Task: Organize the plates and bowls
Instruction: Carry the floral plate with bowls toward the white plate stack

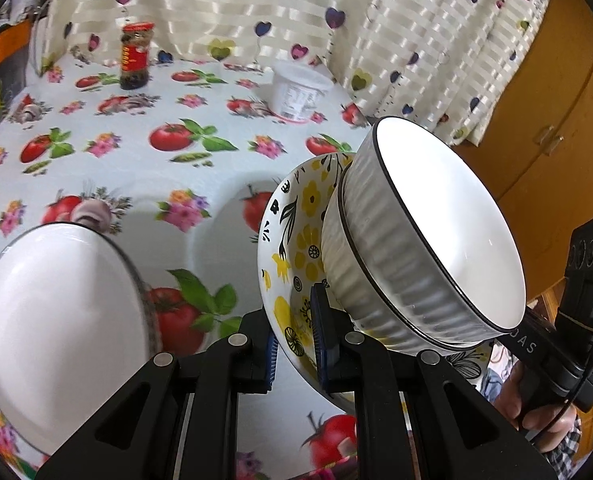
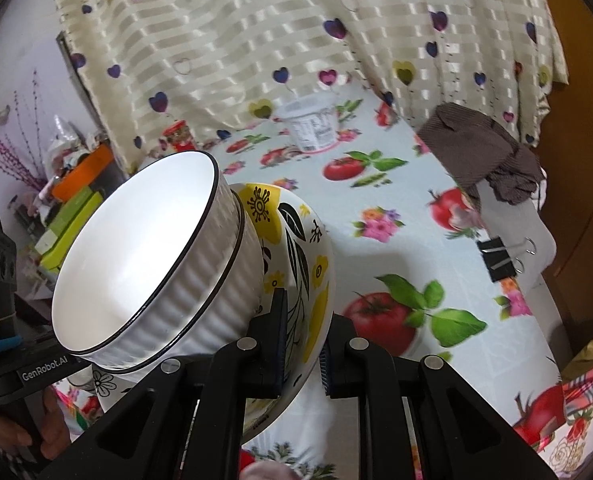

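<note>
Left gripper (image 1: 294, 344) clenched on rim of flowered bowl (image 1: 292, 240). Right gripper (image 2: 302, 344) clenched on opposite rim. Flowered bowl held tilted, clear of tablecloth (image 1: 136, 168); its lower edge hidden behind gripper bodies. Two nested ribbed white bowls (image 1: 428, 232) sit inside flowered bowl, inner one mostly hidden. White plate (image 1: 56, 336) left of flowered bowl, cut off at frame edge, blurred. Jar (image 1: 135, 56) and plastic tub (image 1: 300, 92) beyond flowered bowl, labels unreadable.

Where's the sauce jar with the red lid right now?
Left wrist view, upper left: the sauce jar stands upright on the tablecloth by the curtain, left of the white tub.
</note>
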`<state>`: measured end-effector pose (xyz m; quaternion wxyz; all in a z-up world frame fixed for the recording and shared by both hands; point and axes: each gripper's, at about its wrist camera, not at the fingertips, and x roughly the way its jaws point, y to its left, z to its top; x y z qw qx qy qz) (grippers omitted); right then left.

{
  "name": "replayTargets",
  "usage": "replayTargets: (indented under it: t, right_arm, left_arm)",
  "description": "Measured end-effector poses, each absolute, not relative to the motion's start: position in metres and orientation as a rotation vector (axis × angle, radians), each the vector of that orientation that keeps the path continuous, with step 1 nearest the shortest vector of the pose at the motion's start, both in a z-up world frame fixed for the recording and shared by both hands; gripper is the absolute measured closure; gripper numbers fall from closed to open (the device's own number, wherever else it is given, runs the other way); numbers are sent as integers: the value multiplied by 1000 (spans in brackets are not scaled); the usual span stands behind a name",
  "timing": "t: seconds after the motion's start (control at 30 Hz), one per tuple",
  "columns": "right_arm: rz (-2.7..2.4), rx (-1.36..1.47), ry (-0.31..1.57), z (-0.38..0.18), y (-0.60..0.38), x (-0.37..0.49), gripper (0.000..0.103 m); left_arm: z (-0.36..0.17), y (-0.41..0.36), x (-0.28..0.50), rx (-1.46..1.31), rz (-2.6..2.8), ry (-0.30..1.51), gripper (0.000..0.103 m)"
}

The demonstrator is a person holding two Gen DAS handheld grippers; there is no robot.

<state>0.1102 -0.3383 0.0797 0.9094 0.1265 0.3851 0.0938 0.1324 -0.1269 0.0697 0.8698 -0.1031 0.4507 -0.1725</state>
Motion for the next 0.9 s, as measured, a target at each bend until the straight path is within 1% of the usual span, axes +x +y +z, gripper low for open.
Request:
replayTargets:
  t: [0.37,0.9]
  right_arm:
    - [277,229,789,95,-287,124,89]
    - [391,216,829,85,-208,143,89]
  left_arm:
    - [88,-74,125,-255,-278,899,89]
    - [78,4,116,-307,-160,894,89]
